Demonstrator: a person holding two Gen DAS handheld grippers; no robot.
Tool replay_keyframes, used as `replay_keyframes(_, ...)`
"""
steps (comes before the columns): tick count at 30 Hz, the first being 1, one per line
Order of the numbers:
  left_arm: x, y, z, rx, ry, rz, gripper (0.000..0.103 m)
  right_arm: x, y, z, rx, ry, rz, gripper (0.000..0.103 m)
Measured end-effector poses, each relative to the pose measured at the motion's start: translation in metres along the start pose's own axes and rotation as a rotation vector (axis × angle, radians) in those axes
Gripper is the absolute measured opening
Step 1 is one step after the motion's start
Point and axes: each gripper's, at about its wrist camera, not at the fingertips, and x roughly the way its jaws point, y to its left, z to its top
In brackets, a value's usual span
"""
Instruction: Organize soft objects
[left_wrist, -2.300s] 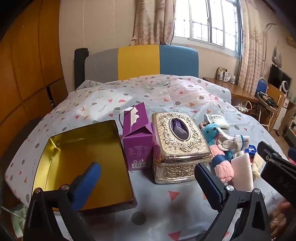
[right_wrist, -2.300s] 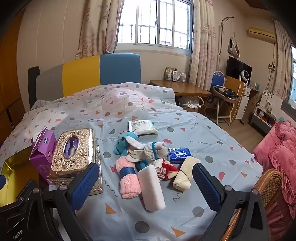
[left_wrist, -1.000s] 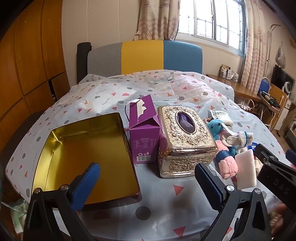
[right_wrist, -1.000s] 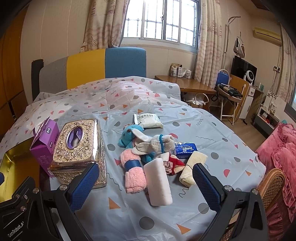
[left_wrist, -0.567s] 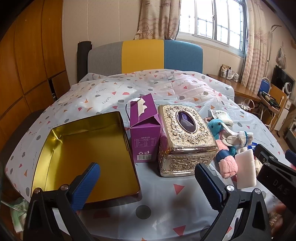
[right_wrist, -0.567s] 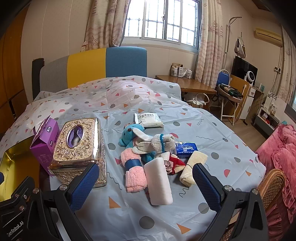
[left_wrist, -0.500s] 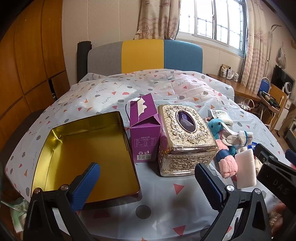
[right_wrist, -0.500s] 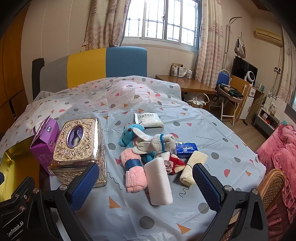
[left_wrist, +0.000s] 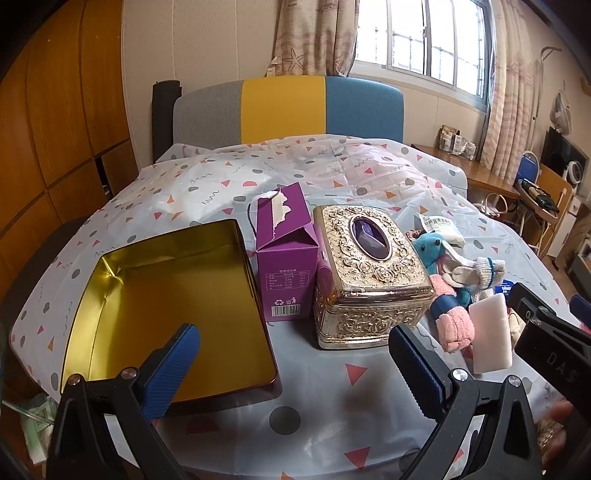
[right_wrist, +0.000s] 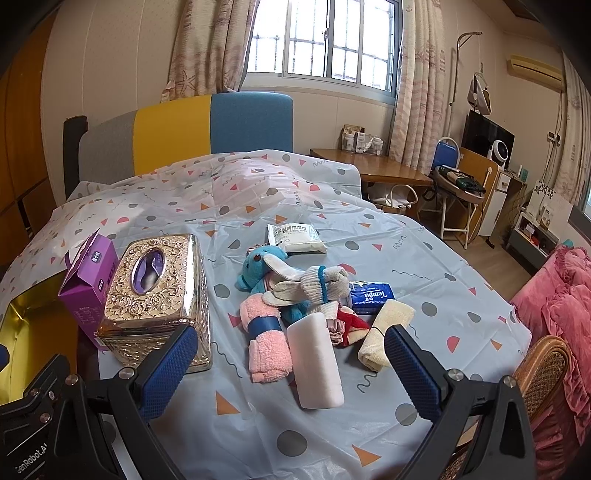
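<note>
A pile of soft things lies on the patterned sheet: a blue plush elephant (right_wrist: 260, 266), a rolled pink towel (right_wrist: 264, 339) with a blue band, a white sponge block (right_wrist: 314, 365), grey socks (right_wrist: 314, 284), a cream cloth roll (right_wrist: 384, 334) and a small red piece (right_wrist: 351, 323). An empty gold tin tray (left_wrist: 166, 306) sits at the left. My left gripper (left_wrist: 295, 369) hovers open over the tray's near right corner. My right gripper (right_wrist: 286, 371) stays open just before the sponge (left_wrist: 489, 336) and towel (left_wrist: 452, 325), holding nothing.
An ornate gold tissue box (left_wrist: 369, 273) and a torn purple carton (left_wrist: 286, 251) stand between tray and pile. A wipes pack (right_wrist: 295, 234) and blue tissue pack (right_wrist: 371, 293) lie by the pile. A wicker chair (right_wrist: 543, 373) and pink bedding (right_wrist: 561, 295) are at right.
Both views have risen and pulled back slightly since the earliest frames; over the last half second nothing has visibly moved. Both grippers stay open.
</note>
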Motion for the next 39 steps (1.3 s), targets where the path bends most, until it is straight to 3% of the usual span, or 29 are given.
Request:
replay_keyframes(9,0.002,-0.004,0.0,0.008,0.009,-0.006,0.103,0.002,-0.006,0.001,0.009,0.002,-0.003,0.103)
replay_keyframes(15,0.006,-0.007,-0.001,0.018,0.027,-0.054,0.103,0.009,-0.02,0.003,0.039,0.019,-0.004,0.103)
replay_keyframes(20,0.012,-0.009,-0.003,0.019,0.052,-0.164,0.103,0.016,-0.037,0.005,0.072,0.034,-0.012,0.103)
replay_keyframes(24,0.029,-0.018,-0.003,0.037,0.17,-0.303,0.103,0.027,-0.066,0.009,0.147,0.075,0.01,0.103)
replay_keyframes(27,0.041,-0.038,-0.006,0.09,0.236,-0.384,0.102,0.039,-0.099,0.011,0.223,0.134,0.005,0.103)
replay_keyframes(31,0.052,-0.077,-0.01,0.198,0.288,-0.465,0.1,0.044,-0.131,0.011,0.27,0.142,-0.023,0.103)
replay_keyframes(33,0.056,-0.095,-0.011,0.227,0.302,-0.489,0.095,0.044,-0.145,0.012,0.292,0.14,-0.038,0.103)
replay_keyframes(37,0.056,-0.128,-0.003,0.265,0.341,-0.559,0.071,0.047,-0.164,0.009,0.327,0.14,-0.057,0.103)
replay_keyframes(39,0.055,-0.147,0.001,0.299,0.325,-0.574,0.069,0.049,-0.17,0.006,0.344,0.141,-0.06,0.103)
